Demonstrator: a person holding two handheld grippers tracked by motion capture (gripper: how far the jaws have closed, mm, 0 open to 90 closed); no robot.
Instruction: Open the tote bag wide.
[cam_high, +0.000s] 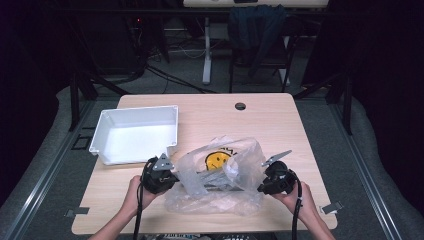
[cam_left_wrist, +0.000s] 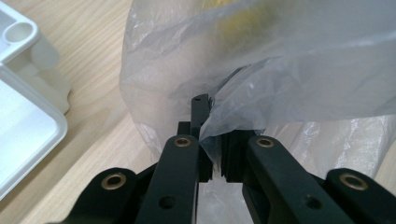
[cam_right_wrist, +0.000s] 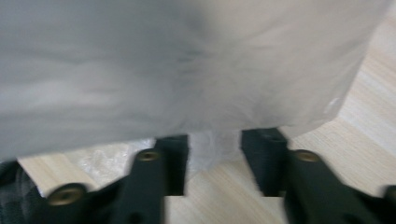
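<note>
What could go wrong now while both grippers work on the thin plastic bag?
1. The left gripper seems to pinch only a thin edge of the plastic bag, so the film may slip out or tear.
2. The right gripper has its jaws apart with film between them; it may close on too many layers.
3. The white bin is close to the left hand; it might be knocked.

Your left gripper (cam_high: 176, 178) and right gripper (cam_high: 256, 183), black bodies, grey three-cornered top plates, black cables, brass-coloured rivets on black jaws, your forearms bare.
</note>
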